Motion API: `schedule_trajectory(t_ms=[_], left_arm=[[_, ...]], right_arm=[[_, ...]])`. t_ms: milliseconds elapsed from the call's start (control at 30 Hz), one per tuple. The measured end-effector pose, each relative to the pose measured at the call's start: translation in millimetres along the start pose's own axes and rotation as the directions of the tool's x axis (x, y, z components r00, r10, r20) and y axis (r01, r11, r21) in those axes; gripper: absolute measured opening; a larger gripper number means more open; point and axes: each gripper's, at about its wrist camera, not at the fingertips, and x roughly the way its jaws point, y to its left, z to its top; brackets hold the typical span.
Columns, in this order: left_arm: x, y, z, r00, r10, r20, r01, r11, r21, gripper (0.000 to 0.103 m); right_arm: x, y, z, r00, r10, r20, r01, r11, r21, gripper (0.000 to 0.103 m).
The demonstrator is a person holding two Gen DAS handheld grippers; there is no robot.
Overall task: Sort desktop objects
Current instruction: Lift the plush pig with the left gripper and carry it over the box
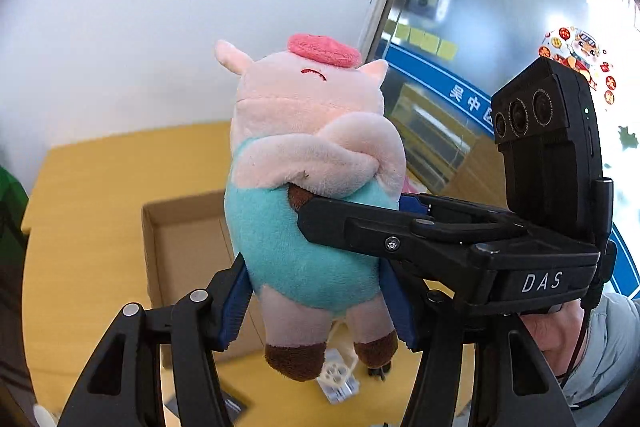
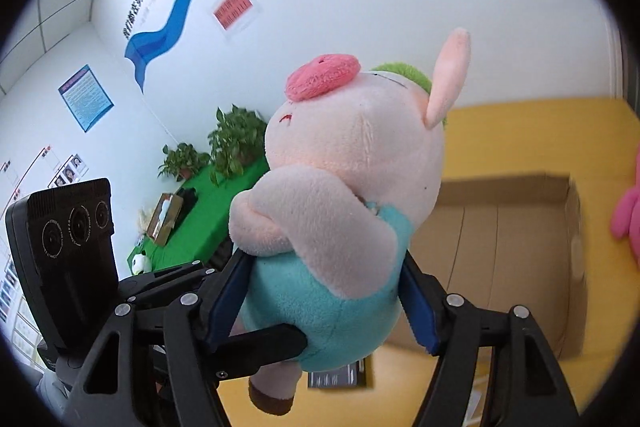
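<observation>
1. A plush pig (image 1: 308, 183) in turquoise overalls is held in the air above a yellow desk (image 1: 92, 183), with its pink snout turned upward.
2. The left gripper (image 1: 316, 301) is closed on the toy's lower belly; its blue pads (image 1: 234, 311) are pressed into the turquoise fabric on both sides.
3. The right gripper (image 2: 324, 291) is also closed on the toy, at the waist just under the folded arm, and a blue pad (image 2: 418, 303) is seen sunk into the plush.
4. In the left wrist view, the right gripper is seen coming in from the right side, with one black finger laid across the pig's middle.
5. An open cardboard box (image 1: 180, 239) is placed on the desk below and behind the toy.
6. Under the pig's brown feet a small white object (image 1: 338, 377) is lying on the desk; it is perhaps a plug adapter, but it is partly hidden.
7. A pink plush item (image 2: 628, 215) is seen at the right edge of the right wrist view, beside the box.
8. A hand (image 1: 554, 331) with a grey sleeve is visible behind the right gripper.
</observation>
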Motion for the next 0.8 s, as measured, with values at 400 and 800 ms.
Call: schedule_trajectory(t_ms=[400,800], left_arm=[[93,103,34,0.997,0.016,-0.072,-0.022,0.996,-0.086,0.063],[218,215,-40,0.958,0.006,-0.288,-0.091,0.955,-0.282,0.063]], right_arm=[[107,-31,47,0.998,0.004,-0.061,-0.005,1.0,-0.009,0.07],[284,-123,-6,0.941,0.083,-0.327,-0.045,0.992,0.121,0.07]])
